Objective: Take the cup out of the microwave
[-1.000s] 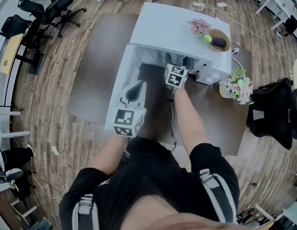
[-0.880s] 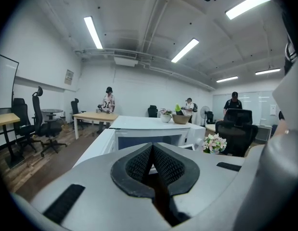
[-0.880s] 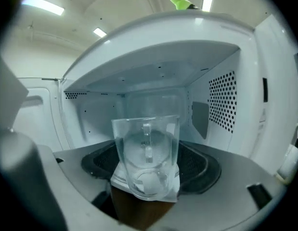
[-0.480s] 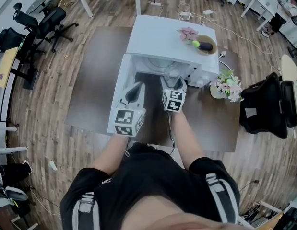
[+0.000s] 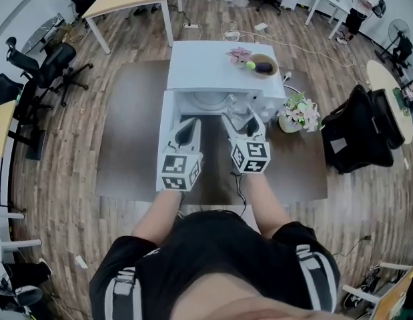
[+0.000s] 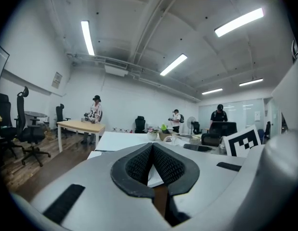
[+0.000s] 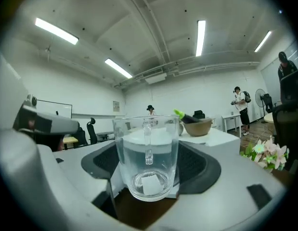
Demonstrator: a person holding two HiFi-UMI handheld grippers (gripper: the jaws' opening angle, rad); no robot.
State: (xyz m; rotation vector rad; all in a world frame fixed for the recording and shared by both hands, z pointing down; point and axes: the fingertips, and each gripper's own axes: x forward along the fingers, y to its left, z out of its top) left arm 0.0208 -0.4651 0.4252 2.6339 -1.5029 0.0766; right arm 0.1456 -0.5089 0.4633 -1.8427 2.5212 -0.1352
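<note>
The clear glass cup (image 7: 146,162), a mug with a handle, is upright between the pads of my right gripper (image 7: 148,153), which is shut on it. From the head view the cup (image 5: 238,112) and right gripper (image 5: 239,120) hang just in front of the white microwave's (image 5: 206,62) open cavity. The microwave door (image 5: 166,122) stands swung out to the left. My left gripper (image 5: 186,131) hovers beside that door with its pads together and nothing in them; the same shut left gripper (image 6: 151,150) points level across the room.
A bowl (image 5: 263,65) with fruit and pink flowers (image 5: 238,54) sit on the microwave's top. A pot of flowers (image 5: 296,115) stands on the brown table (image 5: 133,132) to the right. A black chair (image 5: 366,132) is further right. People stand far off.
My right gripper has drawn back out of the microwave's cavity and risen, with the cup in it. The left gripper has lifted a little beside the door.
</note>
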